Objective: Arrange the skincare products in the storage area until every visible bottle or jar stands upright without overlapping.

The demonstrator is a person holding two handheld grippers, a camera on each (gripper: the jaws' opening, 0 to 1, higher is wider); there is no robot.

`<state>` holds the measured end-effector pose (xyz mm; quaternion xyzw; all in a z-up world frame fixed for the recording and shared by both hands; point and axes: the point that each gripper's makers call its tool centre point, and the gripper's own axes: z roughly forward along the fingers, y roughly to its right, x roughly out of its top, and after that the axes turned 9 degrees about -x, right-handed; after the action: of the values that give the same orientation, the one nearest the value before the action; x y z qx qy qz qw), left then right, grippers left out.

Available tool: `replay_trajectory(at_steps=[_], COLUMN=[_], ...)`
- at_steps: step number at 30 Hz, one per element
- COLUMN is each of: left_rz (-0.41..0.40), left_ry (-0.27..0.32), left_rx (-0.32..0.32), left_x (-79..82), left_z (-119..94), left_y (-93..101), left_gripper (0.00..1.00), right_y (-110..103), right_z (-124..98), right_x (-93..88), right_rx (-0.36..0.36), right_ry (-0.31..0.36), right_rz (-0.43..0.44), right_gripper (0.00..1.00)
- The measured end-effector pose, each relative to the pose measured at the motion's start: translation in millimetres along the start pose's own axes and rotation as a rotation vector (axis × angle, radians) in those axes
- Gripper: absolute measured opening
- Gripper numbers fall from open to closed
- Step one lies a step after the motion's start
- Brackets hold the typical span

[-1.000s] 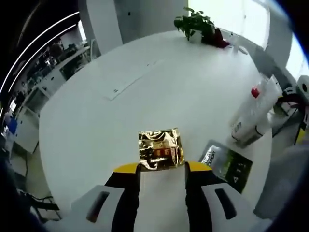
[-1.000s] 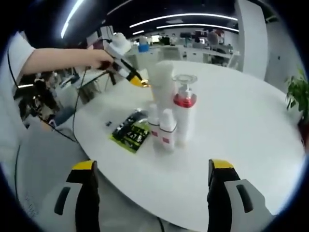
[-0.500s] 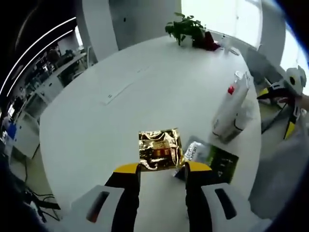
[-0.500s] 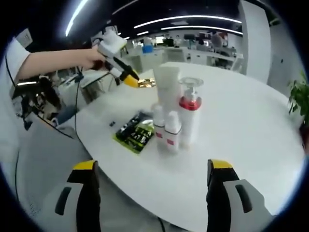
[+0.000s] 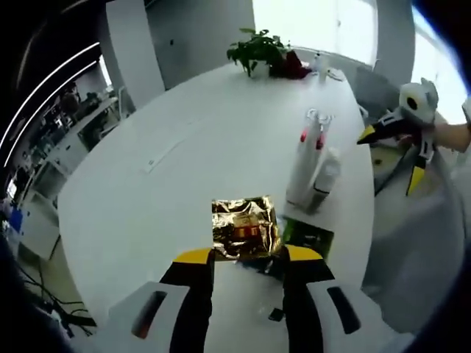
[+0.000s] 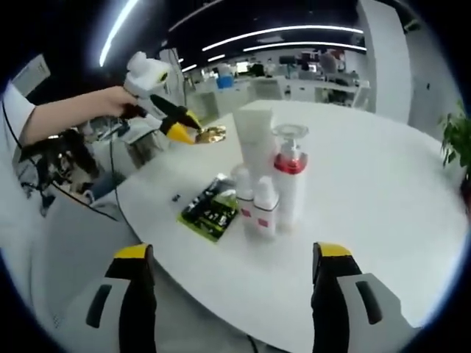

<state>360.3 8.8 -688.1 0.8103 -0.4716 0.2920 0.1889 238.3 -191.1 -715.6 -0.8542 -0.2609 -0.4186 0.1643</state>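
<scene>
We've swung the left gripper (image 5: 239, 254) w/ its gold sachet (image 5: 244, 228) up and toward the bottles (image 6: 268, 180): in the right gripper view it sat lower and further back 1 s ago. In the left gripper view the green packet (image 5: 307, 237) now lies partly behind the sachet, and the right gripper (image 5: 390, 151) has come in at the right edge.
</scene>
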Motion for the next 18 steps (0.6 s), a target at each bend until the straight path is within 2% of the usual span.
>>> replay_trajectory(at_steps=[6,16,18], left_rz=[0.016,0.056,0.074], left_ry=[0.021,0.046,0.046], left_rx=[-0.020,-0.064,-0.078], left_x=[0.8,-2.2,-1.8], left_z=[-8.9,-17.0,-18.8], left_y=[21.2,41.8,51.2], left_gripper=[0.39,0.39,0.39], right_y=[-4.7,-19.0,-21.5], right_z=[-2.9,-5.1,-5.5], right_x=[6.0,7.2,9.8], right_rx=[0.017,0.071,0.084], right_ry=[0.026,0.012,0.016], right_rz=[-0.002,-0.031,-0.024], right_gripper=[0.88,0.81,0.80])
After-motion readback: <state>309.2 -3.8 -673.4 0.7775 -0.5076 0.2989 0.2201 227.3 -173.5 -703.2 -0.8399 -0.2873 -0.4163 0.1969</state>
